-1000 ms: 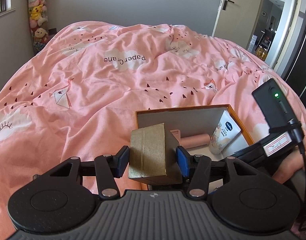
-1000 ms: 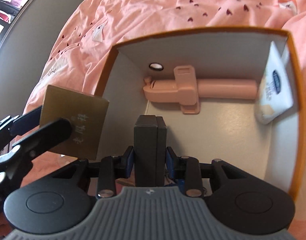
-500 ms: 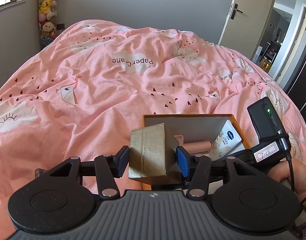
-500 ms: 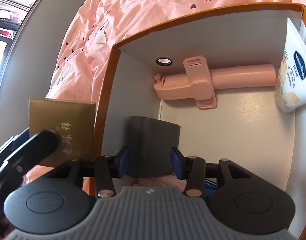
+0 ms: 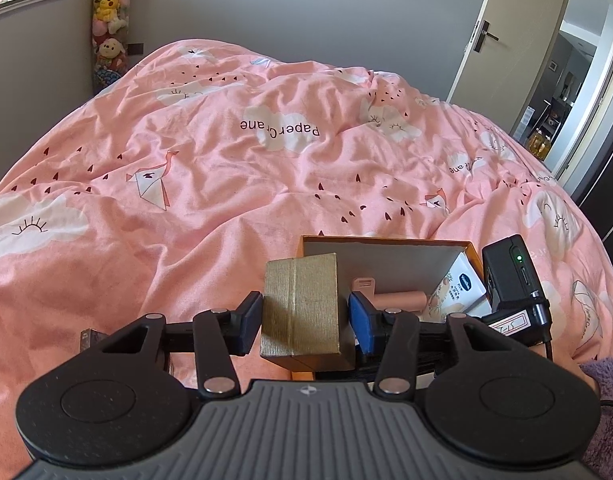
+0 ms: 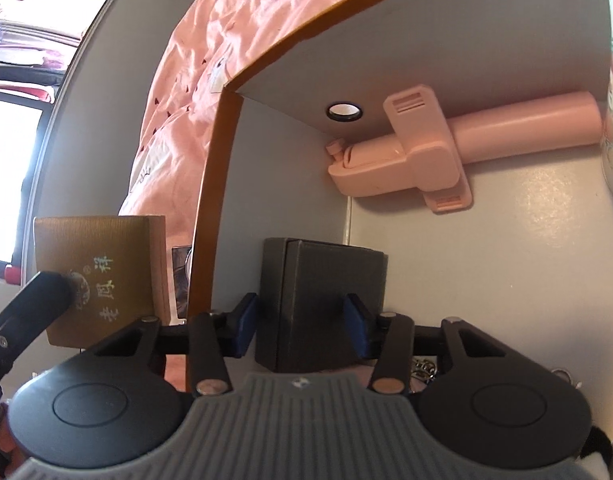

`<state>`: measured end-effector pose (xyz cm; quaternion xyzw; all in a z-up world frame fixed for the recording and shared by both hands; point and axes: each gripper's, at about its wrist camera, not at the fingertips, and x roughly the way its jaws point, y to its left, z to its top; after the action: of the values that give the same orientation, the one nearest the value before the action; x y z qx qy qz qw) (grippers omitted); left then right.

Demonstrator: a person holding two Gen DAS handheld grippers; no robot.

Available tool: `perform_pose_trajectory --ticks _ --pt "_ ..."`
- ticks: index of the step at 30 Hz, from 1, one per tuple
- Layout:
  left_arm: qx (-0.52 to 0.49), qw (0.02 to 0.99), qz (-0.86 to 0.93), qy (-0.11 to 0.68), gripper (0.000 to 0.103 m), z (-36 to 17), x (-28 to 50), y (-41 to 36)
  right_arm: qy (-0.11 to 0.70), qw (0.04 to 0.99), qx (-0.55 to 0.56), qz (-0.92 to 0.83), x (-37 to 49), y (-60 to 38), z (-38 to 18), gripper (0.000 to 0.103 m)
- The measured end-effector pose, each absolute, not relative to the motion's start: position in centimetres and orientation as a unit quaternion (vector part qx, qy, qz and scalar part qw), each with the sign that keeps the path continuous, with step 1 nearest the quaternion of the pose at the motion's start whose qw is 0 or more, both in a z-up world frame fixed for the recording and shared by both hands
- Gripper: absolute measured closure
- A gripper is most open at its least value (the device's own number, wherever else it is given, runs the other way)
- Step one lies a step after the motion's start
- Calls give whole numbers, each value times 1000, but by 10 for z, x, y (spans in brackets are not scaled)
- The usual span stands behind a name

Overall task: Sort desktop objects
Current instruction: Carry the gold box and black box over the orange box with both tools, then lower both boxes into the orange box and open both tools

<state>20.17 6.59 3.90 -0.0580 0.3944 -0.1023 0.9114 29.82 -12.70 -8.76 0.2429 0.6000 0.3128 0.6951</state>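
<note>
My left gripper (image 5: 305, 314) is shut on a gold box (image 5: 302, 308) and holds it just left of the orange-rimmed storage box (image 5: 386, 240). The gold box also shows in the right wrist view (image 6: 96, 276), outside the storage box's left wall (image 6: 212, 200). My right gripper (image 6: 302, 318) is low inside the storage box, its jaws spread around a dark grey box (image 6: 320, 300) that rests on the floor. I cannot tell whether the pads still touch it.
In the storage box lie a pink selfie stick (image 6: 438, 144) along the back wall and a white lotion tube (image 5: 458, 290) at the right. The box sits on a bed with a pink quilt (image 5: 226, 160). A door (image 5: 502, 36) stands at the far right.
My right gripper has gone down into the storage box with the dark grey box, which has turned flat, and the jaws have widened. My left gripper has drawn back slightly, still holding the gold box.
</note>
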Motion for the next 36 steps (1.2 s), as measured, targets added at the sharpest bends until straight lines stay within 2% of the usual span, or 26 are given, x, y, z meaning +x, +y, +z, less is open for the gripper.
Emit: perform_pose_trajectory --ticks 4,12,18,23,28,36 --pt "-62 910 -106 396 51 38 203 62 607 685 252 314 300 -130 -90 52" --pt "-54 908 -122 396 51 36 205 47 569 735 189 316 288 -142 -55 48" --pt "-57 899 -157 404 51 32 213 25 535 791 54 293 268 -151 -27 48" --pt "-41 878 -151 453 51 6 231 1 511 805 -53 296 258 -153 -26 49" --pt "-31 860 -144 489 51 -15 240 -9 503 799 -133 303 259 -143 -42 68" --pt "9 835 -120 536 51 -33 249 -26 496 794 -184 298 265 -132 -55 75"
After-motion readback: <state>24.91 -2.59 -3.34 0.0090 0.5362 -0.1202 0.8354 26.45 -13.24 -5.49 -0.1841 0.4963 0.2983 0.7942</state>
